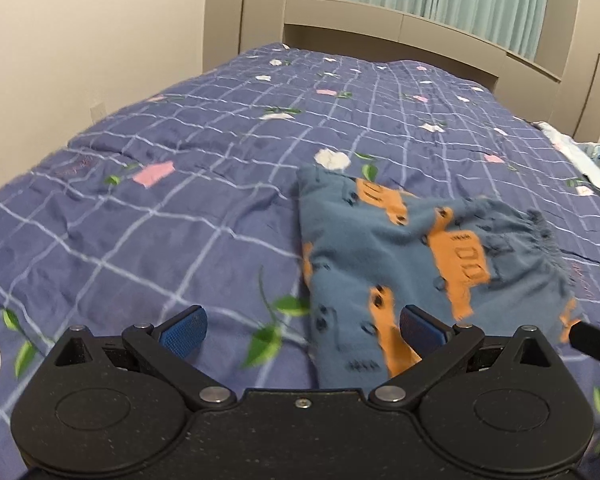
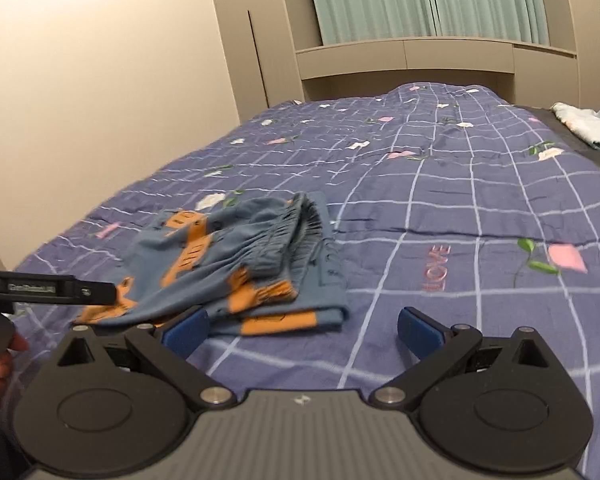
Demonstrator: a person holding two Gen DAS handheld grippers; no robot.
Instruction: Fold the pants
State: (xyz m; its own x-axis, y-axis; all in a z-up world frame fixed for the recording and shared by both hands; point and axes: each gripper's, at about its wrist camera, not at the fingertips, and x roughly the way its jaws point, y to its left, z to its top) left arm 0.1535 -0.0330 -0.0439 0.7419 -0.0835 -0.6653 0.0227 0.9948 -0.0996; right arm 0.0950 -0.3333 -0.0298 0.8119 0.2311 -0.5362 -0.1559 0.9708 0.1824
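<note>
Both the left tongs [image 1: 303, 326] and the right tongs [image 2: 302, 326] are held wide open and empty above the folded pants [image 2: 236, 268], which are laid on the bed [image 2: 459, 216].

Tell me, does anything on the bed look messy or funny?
The blue pants with orange trucks lie in a lumpy heap on the purple checked quilt, the gathered waistband flopped on top, not flat. Both grippers are open, holding nothing. A pale crumpled cloth sits at the far right edge.

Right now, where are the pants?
The pants lie on the bedspread, low and left of centre in the right wrist view, just ahead of the open jaws.
</note>
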